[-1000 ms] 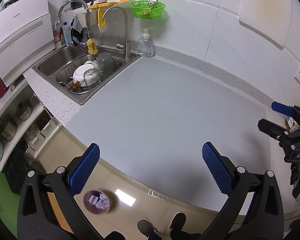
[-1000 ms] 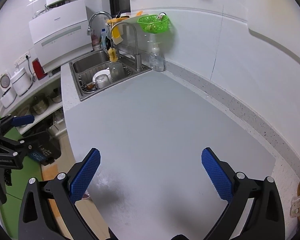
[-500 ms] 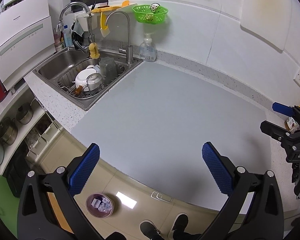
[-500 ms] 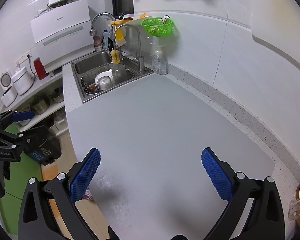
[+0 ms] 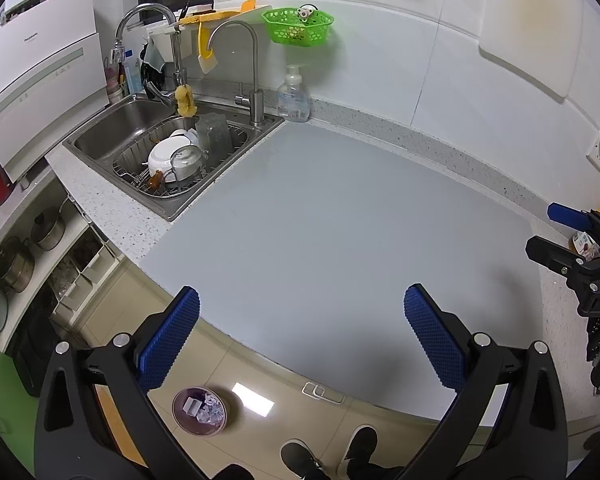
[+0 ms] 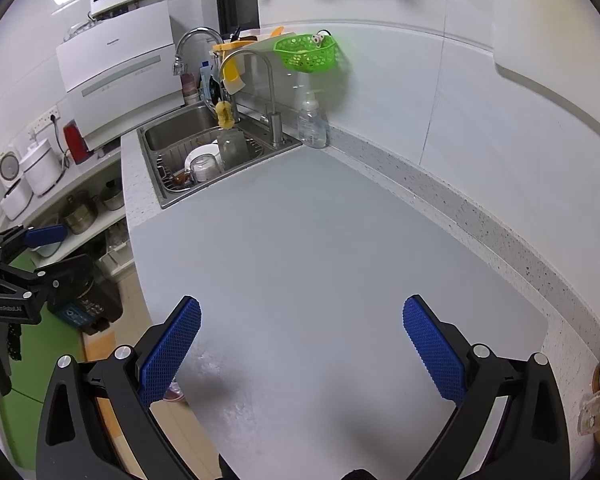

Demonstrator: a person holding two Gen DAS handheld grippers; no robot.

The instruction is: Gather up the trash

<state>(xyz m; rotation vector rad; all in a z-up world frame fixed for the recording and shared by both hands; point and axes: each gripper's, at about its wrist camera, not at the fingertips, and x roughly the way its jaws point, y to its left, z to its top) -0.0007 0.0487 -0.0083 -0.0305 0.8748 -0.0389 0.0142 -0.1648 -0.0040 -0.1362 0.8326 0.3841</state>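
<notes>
We hold the left gripper (image 5: pixel 300 336) with its blue-padded jaws wide apart and empty, above the front edge of the pale grey countertop (image 5: pixel 340 220). The right gripper (image 6: pixel 300 340) is also wide and empty. At 7 o'clock in the left view, the round purple bin with crumpled trash (image 5: pixel 200 411) stands on the floor. The steel sink (image 5: pixel 112 136) lies at 10 o'clock.

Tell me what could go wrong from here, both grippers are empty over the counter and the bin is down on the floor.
1. The trash bin sits below the counter edge near the person's shoes; a drop from this height may miss it.
2. The only items near the right gripper are jars or packets at the counter's far right edge; whether they are trash is unclear.
3. The left gripper hangs past the counter edge.
</notes>
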